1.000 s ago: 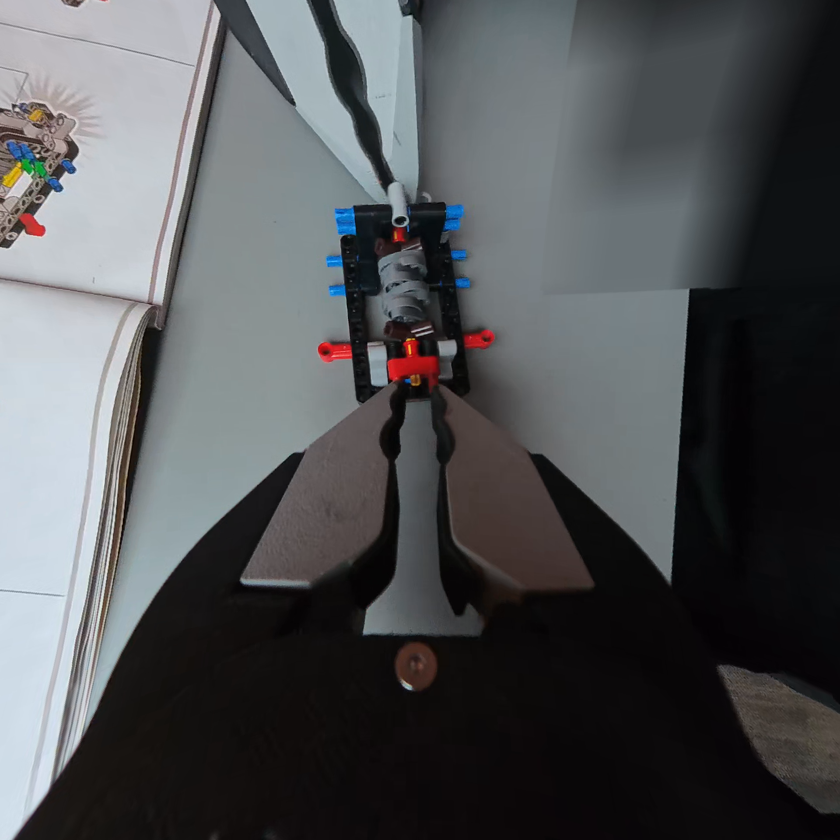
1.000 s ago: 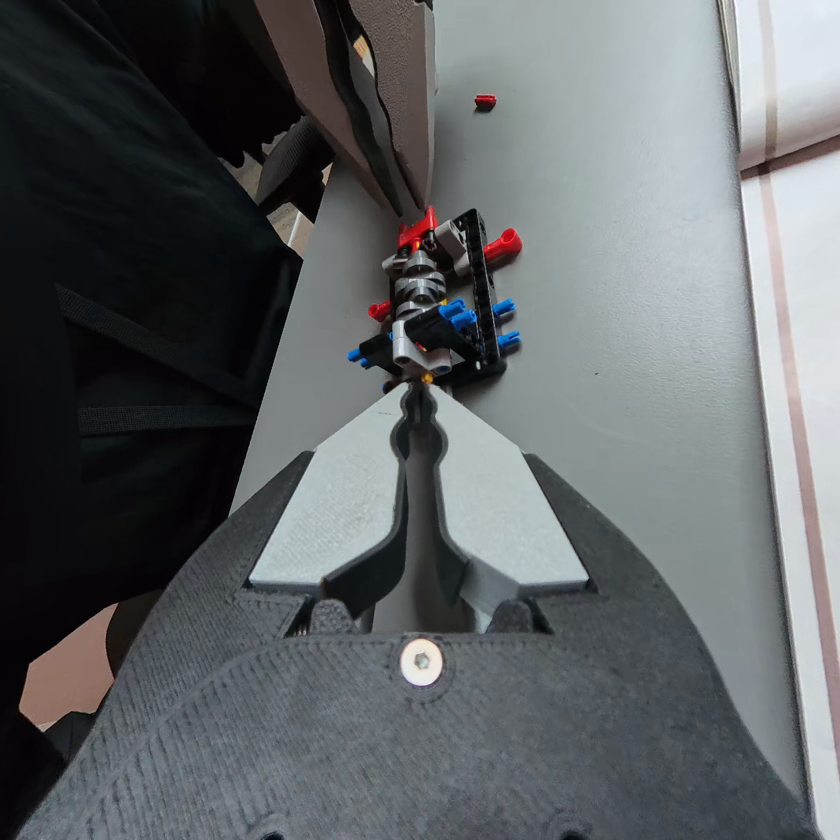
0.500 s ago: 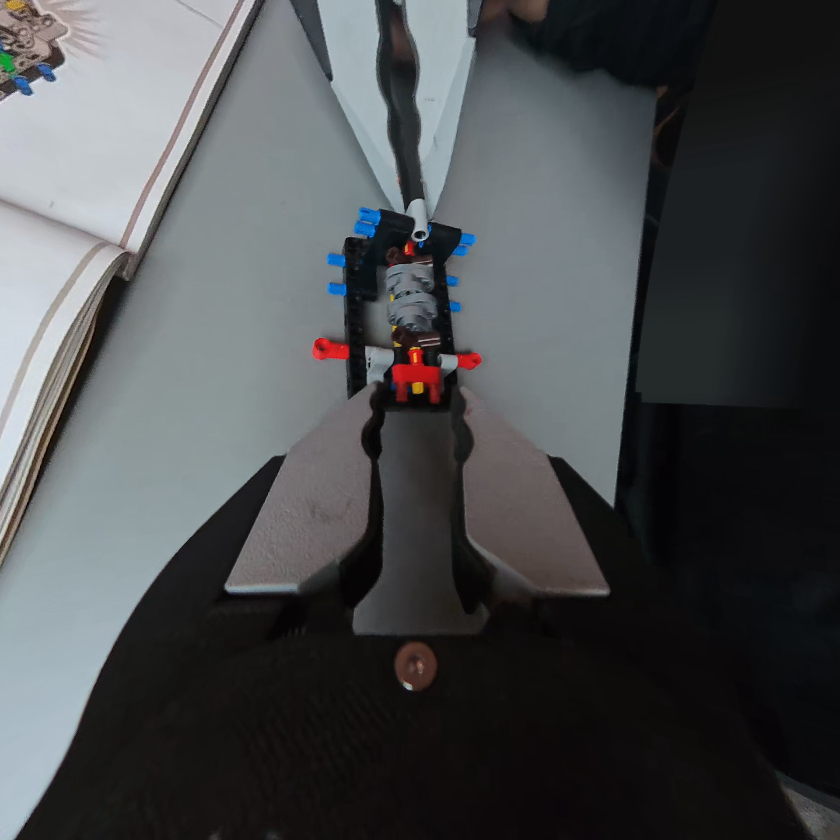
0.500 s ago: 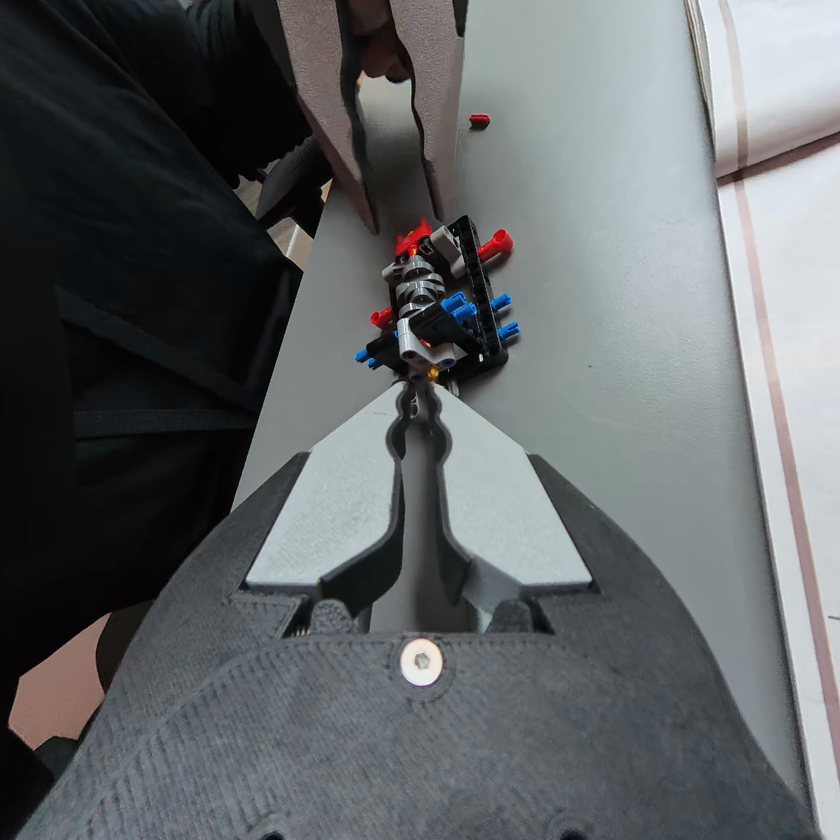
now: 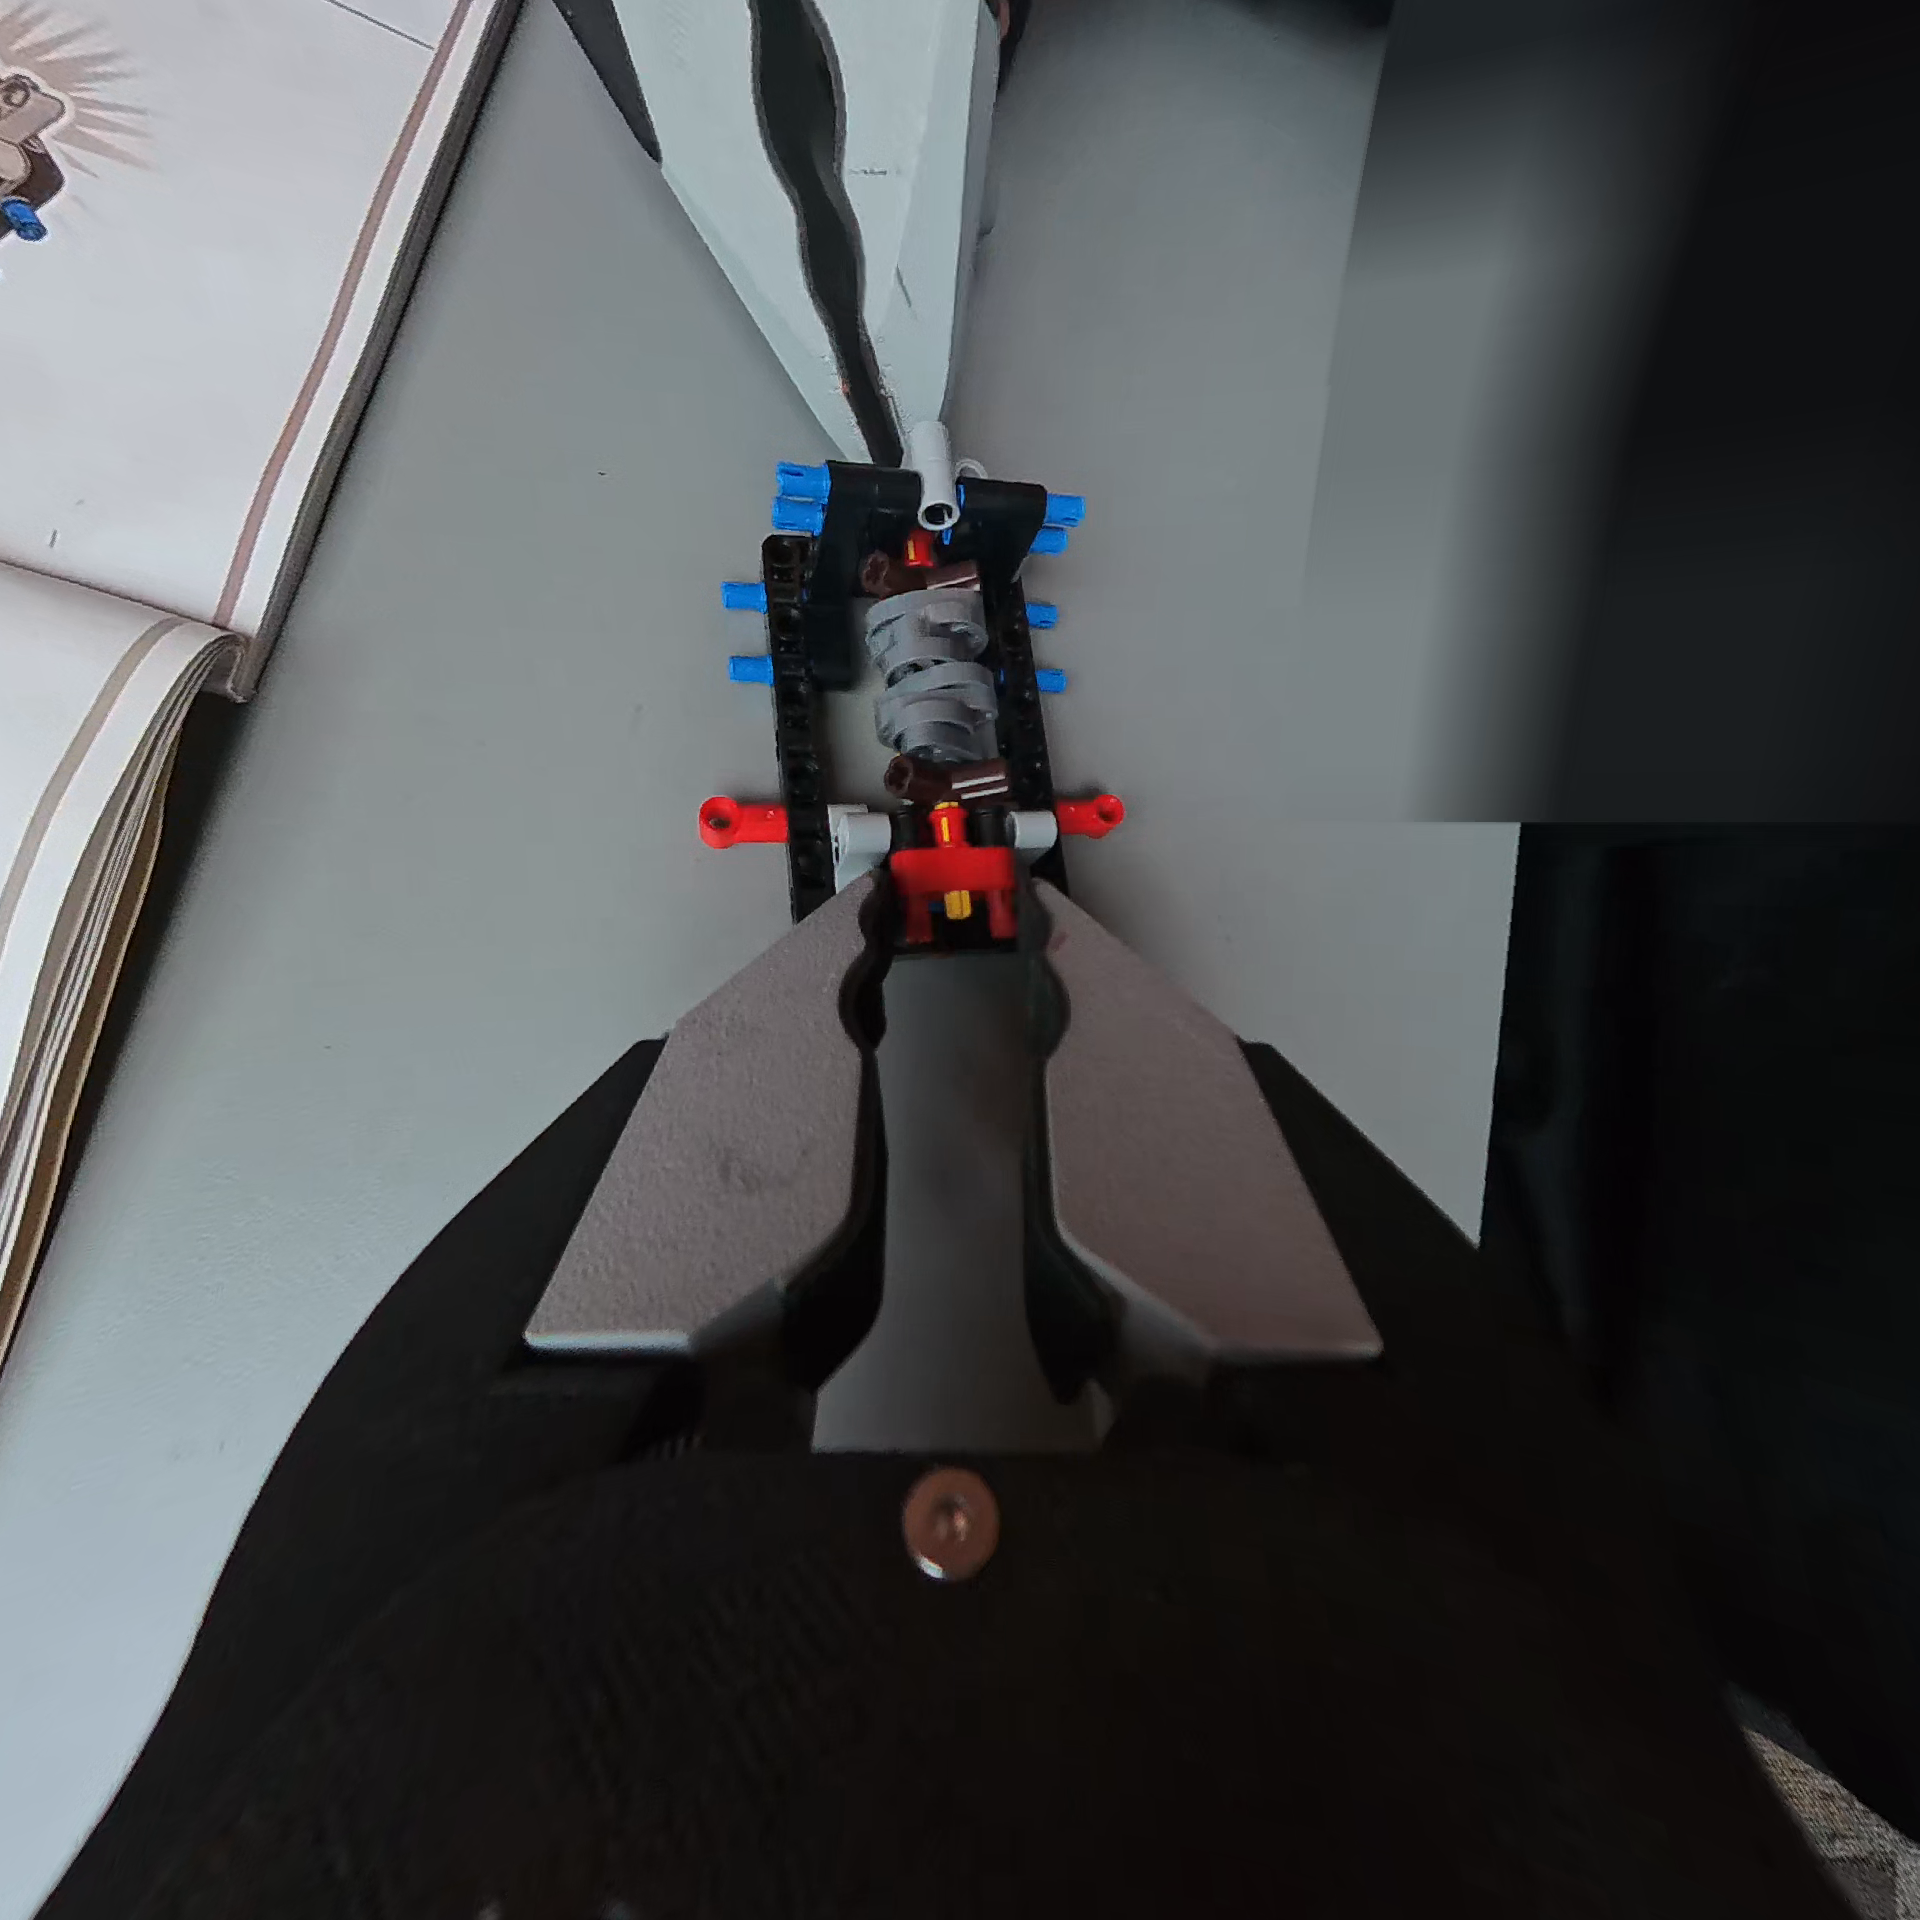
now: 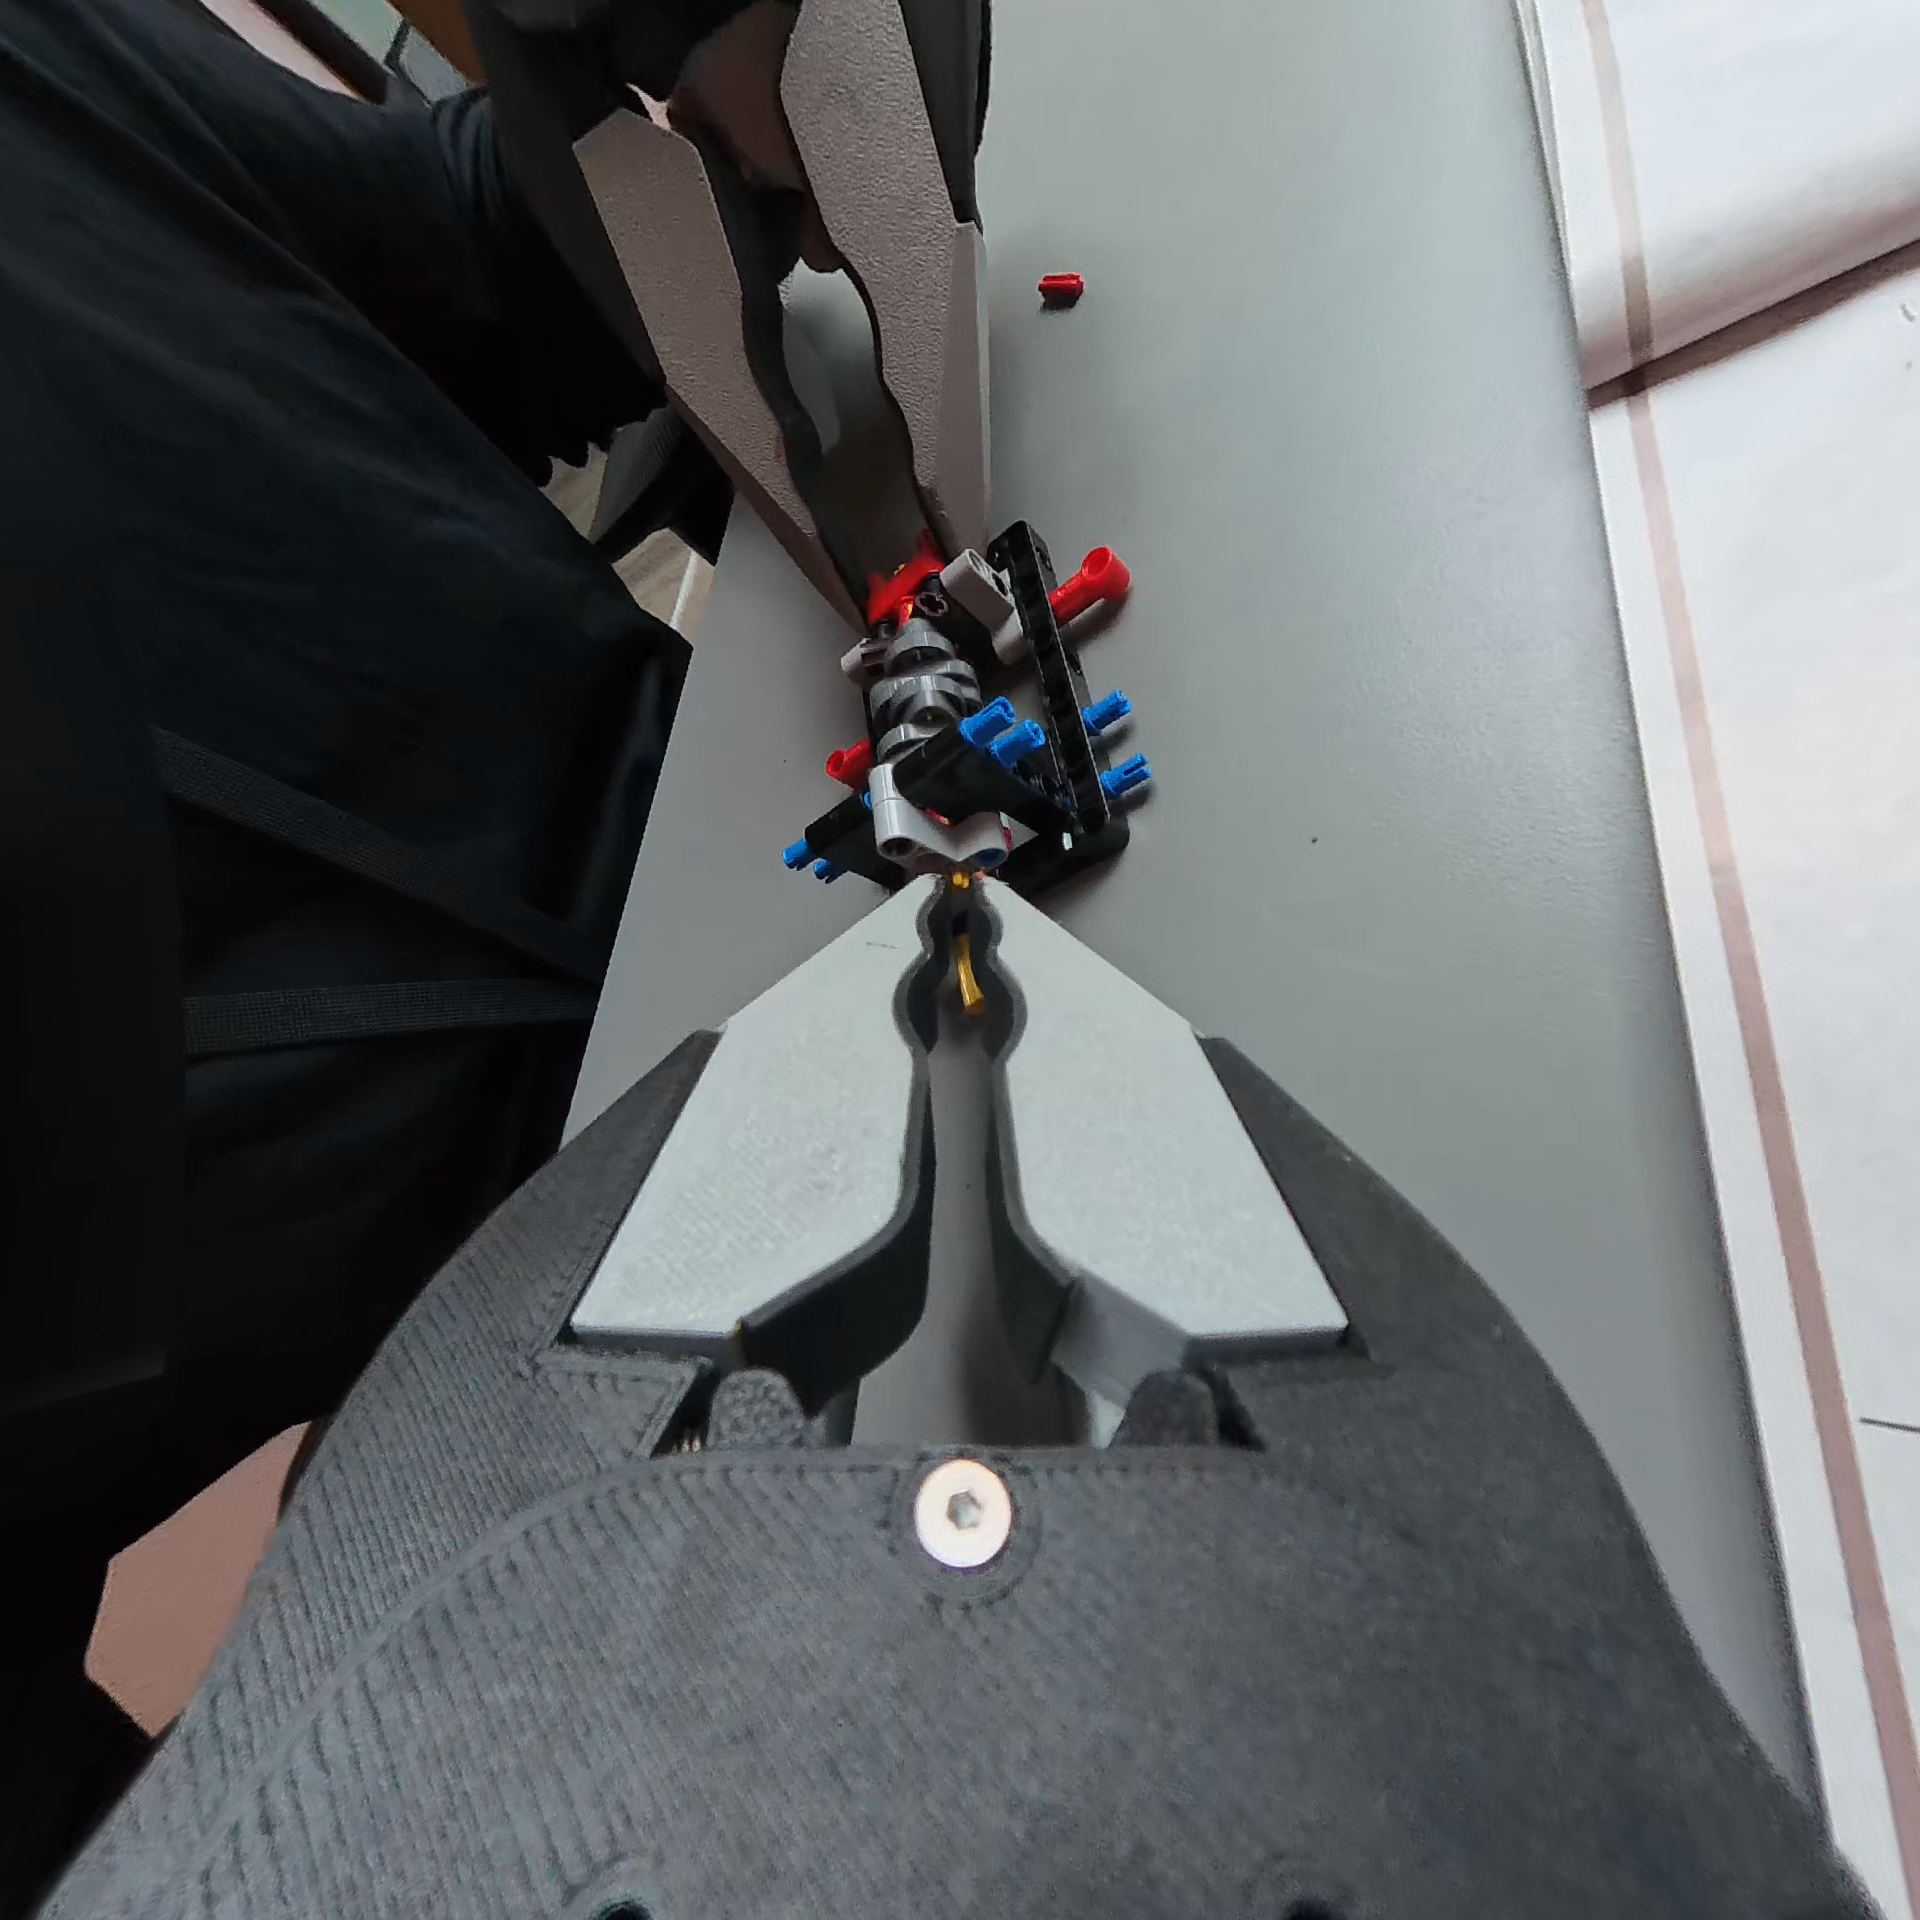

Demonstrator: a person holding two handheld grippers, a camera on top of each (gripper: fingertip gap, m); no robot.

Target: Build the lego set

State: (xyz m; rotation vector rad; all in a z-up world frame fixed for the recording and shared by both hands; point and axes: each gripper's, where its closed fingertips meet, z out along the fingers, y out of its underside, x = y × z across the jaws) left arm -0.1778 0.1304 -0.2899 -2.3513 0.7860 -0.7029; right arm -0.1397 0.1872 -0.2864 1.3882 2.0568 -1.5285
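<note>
A: Where does the lego assembly (image 5: 906,686) sit?

B: Centre of the left wrist view, on the grey table (image 5: 468,831). Black beam frame, grey gear stack down the middle, blue pins along both sides, red pins at the lower corners.

A: Left gripper (image 5: 954,909)?

B: Its jaws are narrowed around the red block (image 5: 954,883) at the near end of the frame, a tip on either side. They look to be clamping it, contact at both edges.

A: Right gripper (image 6: 961,899)?

B: Lower centre of the right wrist view, tips pressed nearly together on a thin yellow axle (image 6: 968,977) that shows in the slot between them. The tips meet the model's other end, right at the light grey connector (image 6: 902,821).

A: Anything else?

B: An open instruction booklet (image 5: 156,520) at the left edge of the left wrist view. A small loose red piece (image 6: 1061,290) lies on the table, upper centre of the right wrist view, well apart from the model. Dark clothing (image 6: 260,520) fills that view's left side.
</note>
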